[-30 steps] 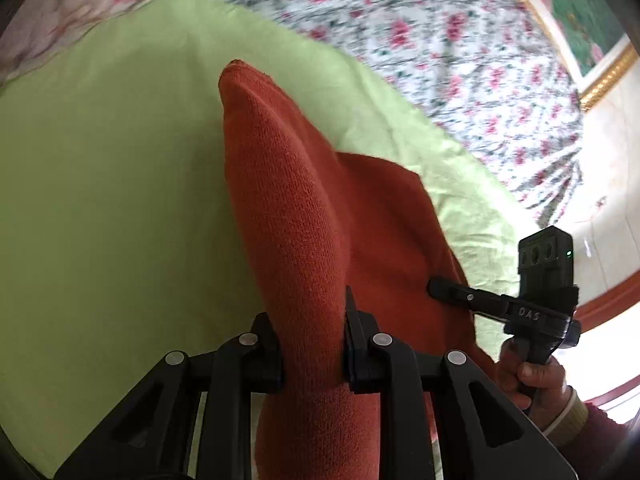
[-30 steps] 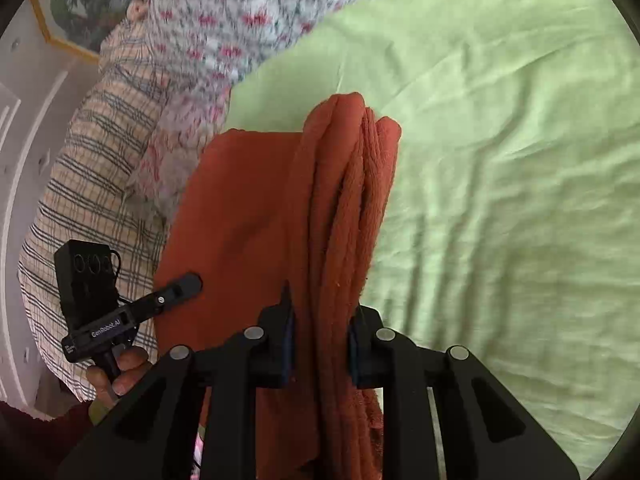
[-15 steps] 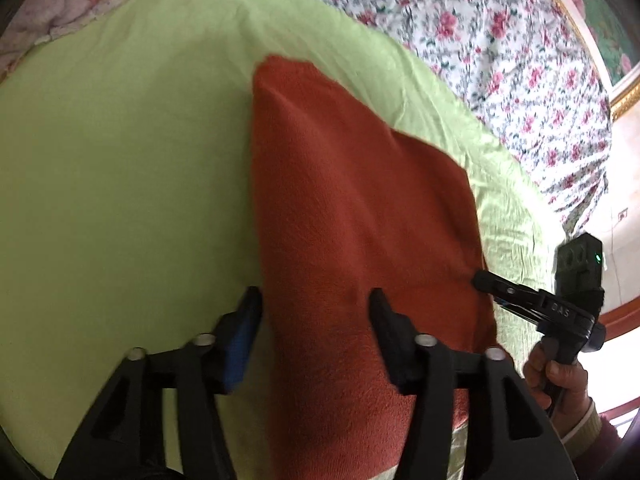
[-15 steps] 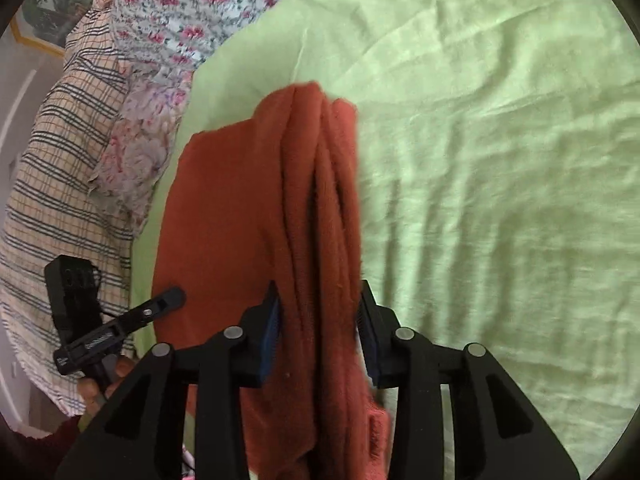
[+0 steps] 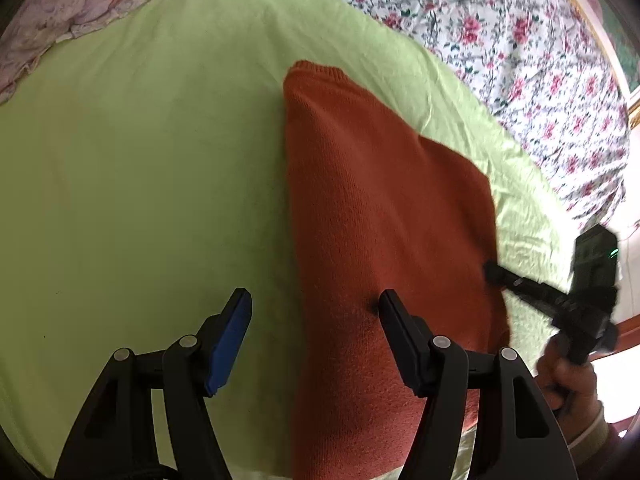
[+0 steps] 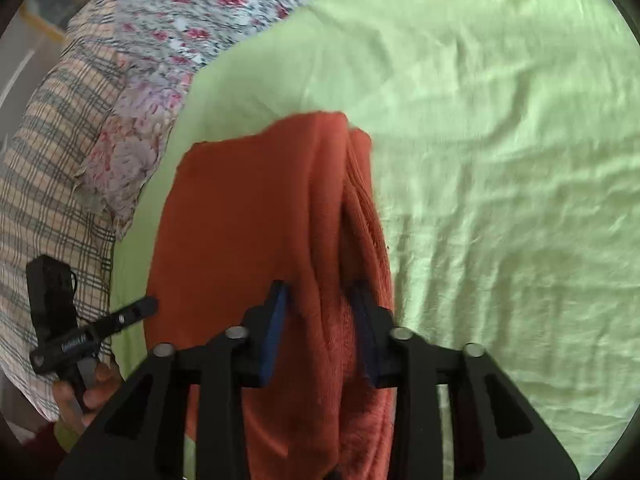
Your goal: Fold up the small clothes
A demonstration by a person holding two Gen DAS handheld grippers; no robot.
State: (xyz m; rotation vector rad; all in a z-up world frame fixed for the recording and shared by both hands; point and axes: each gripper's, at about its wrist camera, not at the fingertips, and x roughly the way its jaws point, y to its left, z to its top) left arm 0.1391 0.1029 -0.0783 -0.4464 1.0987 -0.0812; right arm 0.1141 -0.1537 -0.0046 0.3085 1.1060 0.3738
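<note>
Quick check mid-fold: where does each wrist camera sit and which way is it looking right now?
Left wrist: on the left claw, angled down at the rust-orange knitted garment on the light green bedsheet; its fingers stand apart, opening, off the knit.
Right wrist: on the right claw, angled down at the garment's bunched edge, closing on it.
Shared: garment, sheet; each view shows the opposite claw and the hand holding it.
</note>
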